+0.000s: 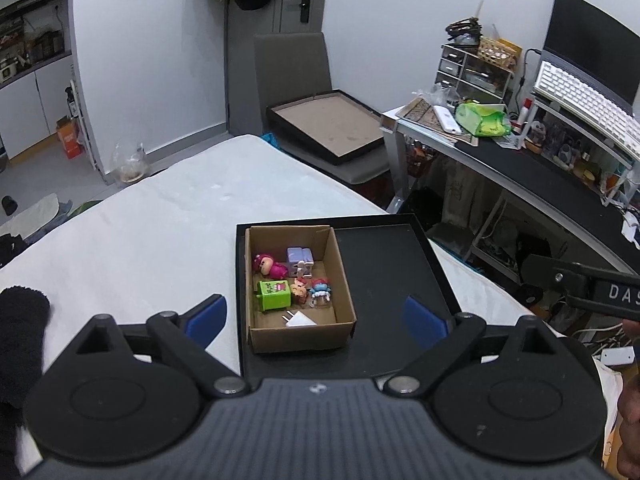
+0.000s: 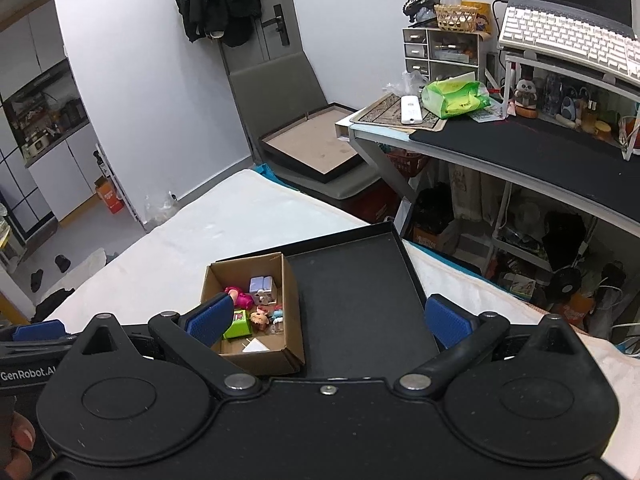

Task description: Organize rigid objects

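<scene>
Cardboard box (image 1: 300,288) of toys sat in the black tray (image 1: 384,272), ahead and below both spread, empty tools. It lay centred before the left hand-held gripper (image 1: 316,316), probably nearer than the right hand-held gripper (image 2: 330,320).

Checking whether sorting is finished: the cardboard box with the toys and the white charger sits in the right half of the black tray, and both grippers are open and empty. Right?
Not quite: the cardboard box sits in the left half of the black tray, as the left wrist view shows. The rest holds: toys and white charger inside, left gripper and right gripper open and empty.
</scene>
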`<state>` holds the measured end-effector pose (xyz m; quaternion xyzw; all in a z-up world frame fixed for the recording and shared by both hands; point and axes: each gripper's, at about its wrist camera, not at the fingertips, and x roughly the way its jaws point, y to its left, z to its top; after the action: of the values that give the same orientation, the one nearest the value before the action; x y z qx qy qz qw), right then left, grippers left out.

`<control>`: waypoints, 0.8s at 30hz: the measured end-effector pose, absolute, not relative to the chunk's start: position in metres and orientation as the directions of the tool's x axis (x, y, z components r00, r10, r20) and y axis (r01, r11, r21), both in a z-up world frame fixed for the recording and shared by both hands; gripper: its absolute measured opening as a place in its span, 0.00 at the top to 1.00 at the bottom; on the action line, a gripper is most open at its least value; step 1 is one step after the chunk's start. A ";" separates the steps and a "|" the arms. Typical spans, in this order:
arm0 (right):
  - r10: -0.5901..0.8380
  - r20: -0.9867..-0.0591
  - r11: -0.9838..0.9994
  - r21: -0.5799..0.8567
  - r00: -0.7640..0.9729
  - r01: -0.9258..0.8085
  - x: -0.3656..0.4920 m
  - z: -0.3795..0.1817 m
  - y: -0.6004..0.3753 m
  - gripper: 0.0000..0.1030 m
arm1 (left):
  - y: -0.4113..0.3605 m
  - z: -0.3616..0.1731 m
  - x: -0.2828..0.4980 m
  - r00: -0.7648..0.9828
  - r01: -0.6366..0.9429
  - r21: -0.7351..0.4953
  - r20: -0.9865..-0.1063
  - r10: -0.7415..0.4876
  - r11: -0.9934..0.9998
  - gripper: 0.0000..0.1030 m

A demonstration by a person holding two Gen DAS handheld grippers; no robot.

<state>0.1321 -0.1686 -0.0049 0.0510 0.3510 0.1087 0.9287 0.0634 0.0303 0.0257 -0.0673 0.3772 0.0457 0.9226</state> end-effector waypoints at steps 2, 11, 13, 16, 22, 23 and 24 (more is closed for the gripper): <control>0.243 -0.639 0.970 0.172 0.729 -0.173 0.129 -0.004 -0.169 0.00 | 0.027 0.023 0.062 0.708 -0.134 -0.075 -0.704 0.043 0.988 0.07; 0.255 -0.632 0.967 0.164 0.732 -0.196 0.121 -0.002 -0.167 0.00 | 0.022 0.021 0.055 0.707 -0.127 -0.079 -0.706 0.035 0.989 0.07; 0.256 -0.633 0.967 0.165 0.731 -0.196 0.120 -0.003 -0.167 0.00 | 0.021 0.022 0.054 0.711 -0.135 -0.067 -0.701 0.050 0.989 0.07; 0.256 -0.635 0.967 0.165 0.729 -0.196 0.119 -0.003 -0.167 0.00 | 0.021 0.022 0.055 0.711 -0.137 -0.066 -0.701 0.052 0.988 0.07; 0.261 -0.642 0.965 0.167 0.721 -0.200 0.122 -0.004 -0.165 0.00 | 0.024 0.023 0.053 0.713 -0.147 -0.074 -0.699 0.054 0.986 0.07; 0.263 -0.643 0.965 0.168 0.720 -0.202 0.122 -0.004 -0.164 0.00 | 0.024 0.023 0.053 0.714 -0.147 -0.075 -0.698 0.053 0.986 0.07; 0.264 -0.642 0.965 0.168 0.720 -0.204 0.122 -0.004 -0.164 0.00 | 0.024 0.023 0.052 0.715 -0.146 -0.075 -0.697 0.053 0.986 0.07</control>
<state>0.1218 -0.1639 -0.0043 0.0424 0.3525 0.1263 0.9263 0.0525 0.0239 0.0233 -0.0625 0.3738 0.0538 0.9238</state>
